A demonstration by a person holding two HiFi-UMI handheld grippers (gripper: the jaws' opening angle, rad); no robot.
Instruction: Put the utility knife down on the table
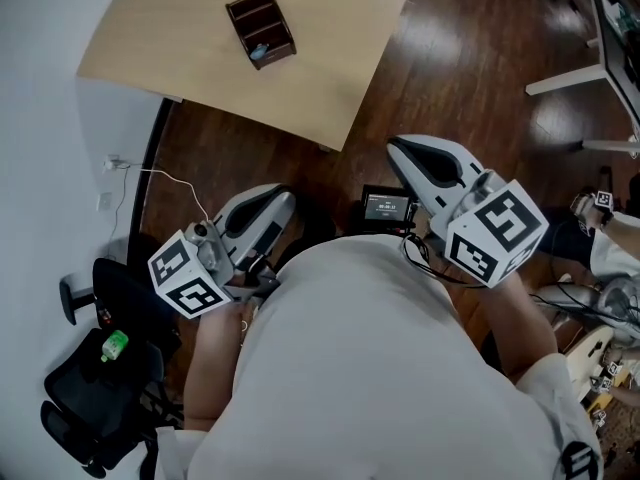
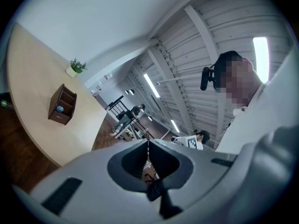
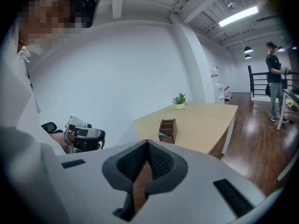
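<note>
No utility knife shows in any view. The light wooden table [image 1: 180,38] lies ahead of me, with a brown wooden organizer [image 1: 260,26] on it. A small blue-grey thing [image 1: 259,52] lies in the organizer's front slot. My left gripper [image 1: 280,200] is held close to my body over the dark floor, short of the table, jaws shut and empty [image 2: 148,143]. My right gripper [image 1: 400,150] is also near my body, to the right of the table's corner, shut with nothing between its jaws [image 3: 147,143]. The organizer [image 3: 167,129] and the table [image 3: 205,120] appear beyond them.
A black office chair [image 1: 100,398] with a green thing [image 1: 114,345] on it stands at the lower left by the white wall. A small screen [image 1: 388,208] hangs at my waist. White desk legs [image 1: 575,78] stand at the right. A potted plant [image 3: 179,100] sits on the table's far end; a person [image 3: 275,83] stands further off.
</note>
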